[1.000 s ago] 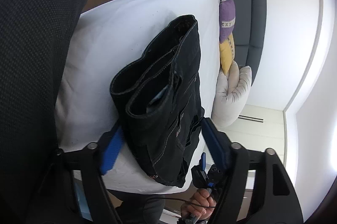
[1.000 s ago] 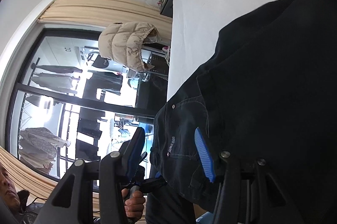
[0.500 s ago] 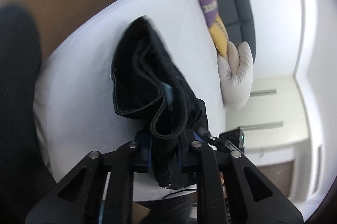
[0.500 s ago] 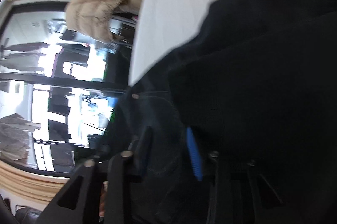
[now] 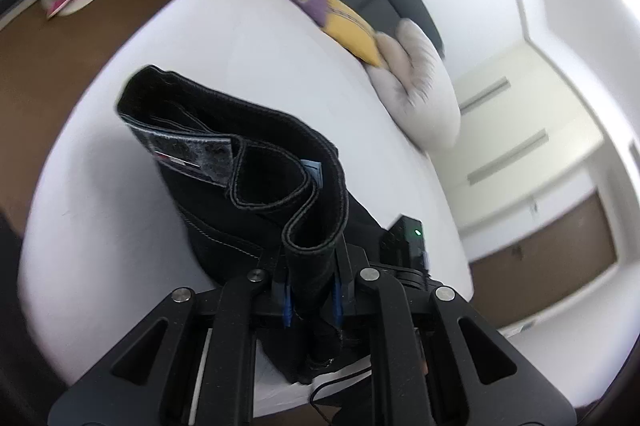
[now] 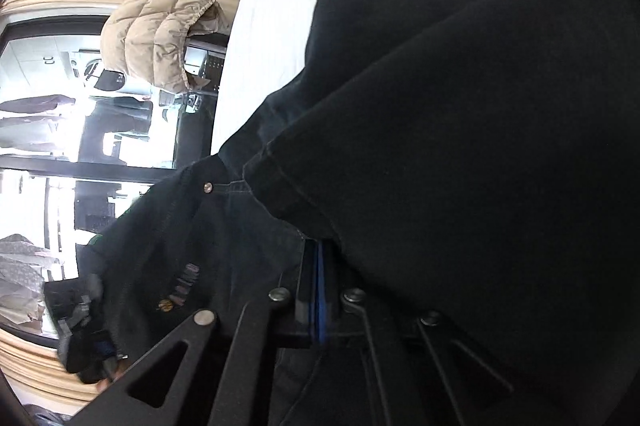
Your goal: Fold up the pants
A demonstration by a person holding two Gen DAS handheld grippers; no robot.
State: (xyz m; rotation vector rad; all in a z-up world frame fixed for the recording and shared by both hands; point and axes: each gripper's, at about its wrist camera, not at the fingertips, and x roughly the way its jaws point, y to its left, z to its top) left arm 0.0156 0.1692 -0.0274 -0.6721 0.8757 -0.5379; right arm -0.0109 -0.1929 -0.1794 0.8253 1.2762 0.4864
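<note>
Left gripper (image 5: 311, 292) is clamped narrow on a thick folded edge of the black jeans (image 5: 256, 193), its blue pads largely buried in denim. Right gripper (image 6: 316, 290) is closed to a slit, jeans fabric draped over it; what it pinches cannot be confirmed. Jeans lie bunched on the white bed (image 5: 132, 218), near its front edge. Cushions (image 5: 320, 9) beyond the jeans are motion-blurred.

Bare white bed (image 5: 120, 218) lies open left of the pants (image 5: 256, 185); pillows (image 5: 420, 93) crowd its far edge.
</note>
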